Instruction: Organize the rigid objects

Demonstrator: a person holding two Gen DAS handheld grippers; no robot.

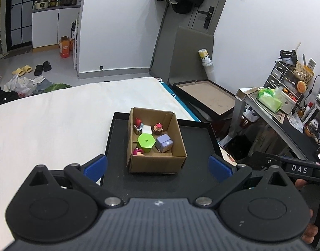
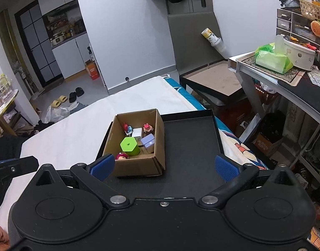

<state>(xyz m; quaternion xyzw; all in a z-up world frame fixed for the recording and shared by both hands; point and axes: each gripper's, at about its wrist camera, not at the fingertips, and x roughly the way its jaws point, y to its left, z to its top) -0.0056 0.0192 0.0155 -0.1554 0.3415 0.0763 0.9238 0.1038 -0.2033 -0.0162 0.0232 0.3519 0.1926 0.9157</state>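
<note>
A small cardboard box [image 1: 158, 163] stands on a black tray [image 1: 199, 144] on a white bed; it also shows in the right wrist view [image 2: 137, 165]. Inside are a green hexagonal container [image 1: 146, 141] [image 2: 129, 145], a lilac cube [image 1: 164, 143] [image 2: 148, 141], a white block [image 1: 146, 129] and small figurines [image 1: 158, 128]. My left gripper [image 1: 158, 166] is open and empty, just in front of the box. My right gripper [image 2: 165, 166] is open and empty over the tray, its left finger near the box's front corner.
The white bed [image 1: 55, 121] stretches left of the tray. A desk [image 2: 285, 79] with a green tissue pack [image 2: 273, 59] stands at the right. An open flat black box [image 1: 206, 96] lies on the floor beyond. The other gripper's handle [image 1: 296, 168] shows at right.
</note>
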